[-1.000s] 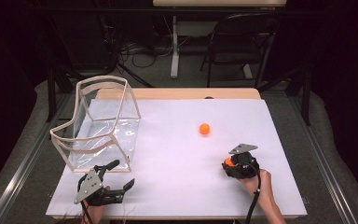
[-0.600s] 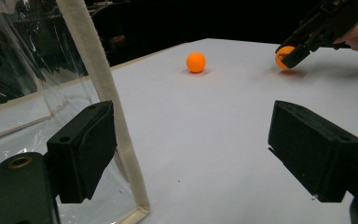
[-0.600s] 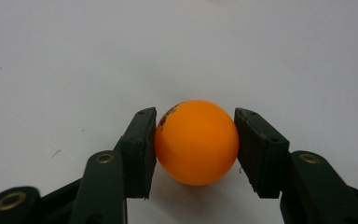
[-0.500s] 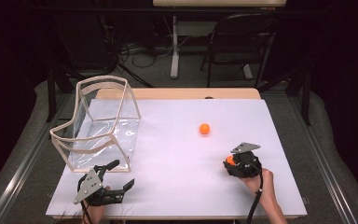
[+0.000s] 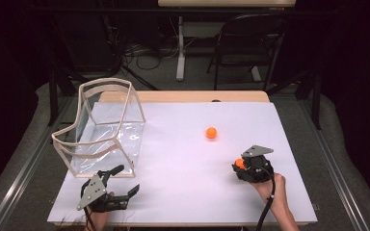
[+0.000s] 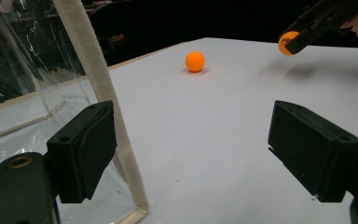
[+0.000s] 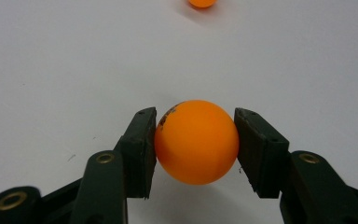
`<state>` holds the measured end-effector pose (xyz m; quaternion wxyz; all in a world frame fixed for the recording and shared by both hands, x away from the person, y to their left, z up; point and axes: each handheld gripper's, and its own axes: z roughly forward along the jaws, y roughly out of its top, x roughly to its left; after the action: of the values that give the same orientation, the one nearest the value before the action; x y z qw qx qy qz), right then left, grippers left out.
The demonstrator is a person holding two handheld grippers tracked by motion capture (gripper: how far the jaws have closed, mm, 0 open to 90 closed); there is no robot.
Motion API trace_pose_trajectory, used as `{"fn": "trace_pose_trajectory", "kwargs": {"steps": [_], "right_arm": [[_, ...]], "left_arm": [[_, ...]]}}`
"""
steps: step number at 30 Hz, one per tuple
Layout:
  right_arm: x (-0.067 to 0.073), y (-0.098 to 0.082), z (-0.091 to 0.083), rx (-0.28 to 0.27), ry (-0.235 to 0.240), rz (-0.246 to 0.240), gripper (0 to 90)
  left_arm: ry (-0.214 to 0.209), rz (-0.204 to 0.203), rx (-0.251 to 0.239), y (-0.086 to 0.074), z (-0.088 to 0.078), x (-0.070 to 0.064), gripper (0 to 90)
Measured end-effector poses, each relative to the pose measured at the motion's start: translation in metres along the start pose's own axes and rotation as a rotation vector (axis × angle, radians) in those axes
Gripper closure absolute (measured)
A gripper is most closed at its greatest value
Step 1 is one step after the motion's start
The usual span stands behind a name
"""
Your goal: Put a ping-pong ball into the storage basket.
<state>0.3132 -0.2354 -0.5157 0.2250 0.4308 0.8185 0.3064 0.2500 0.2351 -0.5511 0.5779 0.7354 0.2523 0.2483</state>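
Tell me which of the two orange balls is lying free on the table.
The farther ball, alone mid-table with nothing touching it. The other ball is clamped in the right claw, near the person's hand.

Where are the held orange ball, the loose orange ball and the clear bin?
held orange ball [image 7: 196, 141]: right gripper view, middle of the ball between the jaws.
loose orange ball [image 5: 211, 133]: high view, centre of the ball on the white sheet.
clear bin [image 5: 105, 83]: high view, back of its cream rim.
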Motion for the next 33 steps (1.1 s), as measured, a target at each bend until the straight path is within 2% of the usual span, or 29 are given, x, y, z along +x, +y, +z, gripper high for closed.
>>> {"fn": "trace_pose_trajectory", "kwargs": {"steps": [16,33], "right_arm": [[0.000,0.005,-0.010,-0.020,-0.004,0.000,50.4],[0.003,0.017,-0.018,-0.039,-0.010,-0.008,50.5]], "left_arm": [[0.001,-0.003,0.001,0.000,0.001,0.000,15.8],[0.003,0.002,0.000,0.000,0.001,0.001,15.8]]}}
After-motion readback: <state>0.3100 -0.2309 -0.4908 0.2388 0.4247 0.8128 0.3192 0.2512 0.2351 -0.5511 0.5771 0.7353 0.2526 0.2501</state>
